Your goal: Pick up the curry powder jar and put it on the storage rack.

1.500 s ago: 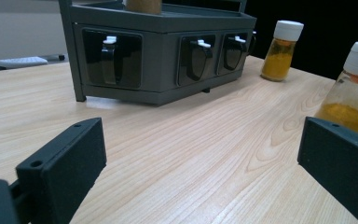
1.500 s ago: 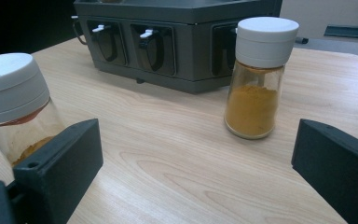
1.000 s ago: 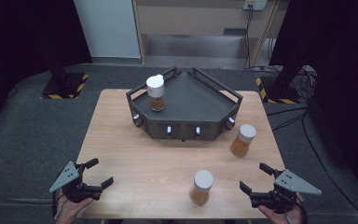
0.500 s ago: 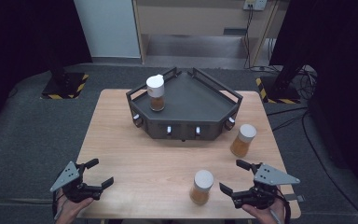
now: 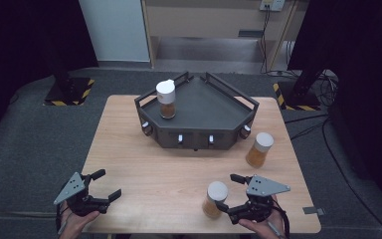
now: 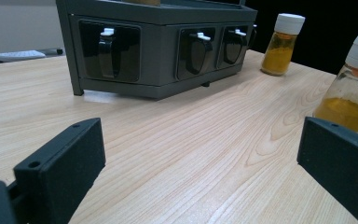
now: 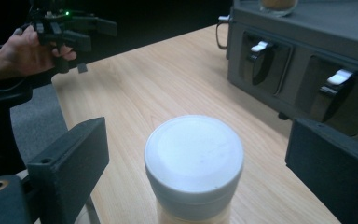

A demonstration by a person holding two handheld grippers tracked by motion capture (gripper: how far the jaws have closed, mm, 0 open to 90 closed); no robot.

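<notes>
Small clear glass jar of orange-yellow powder with a white screw cap (image 5: 216, 198), standing upright at lower centre of the high view, near the front edge of the pale wooden table (image 5: 129, 144); in the right gripper view, dead centre between two black jaws. Probably light but rigid and breakable, smooth-walled and liable to slip; best taken low on the glass body under the cap, squarely, with gentle pressure. Right gripper (image 5: 234, 191) at lower right, wide open, one jaw either side of the jar, holding nothing yet. Left gripper (image 5: 104, 184) at lower left, also spread wide and empty. Second matching jar (image 5: 258, 149) right of centre on the table. Third jar (image 5: 166, 98) on the dark grey angular metal tray-rack (image 5: 214, 107) at upper centre, black latches along its front face.
</notes>
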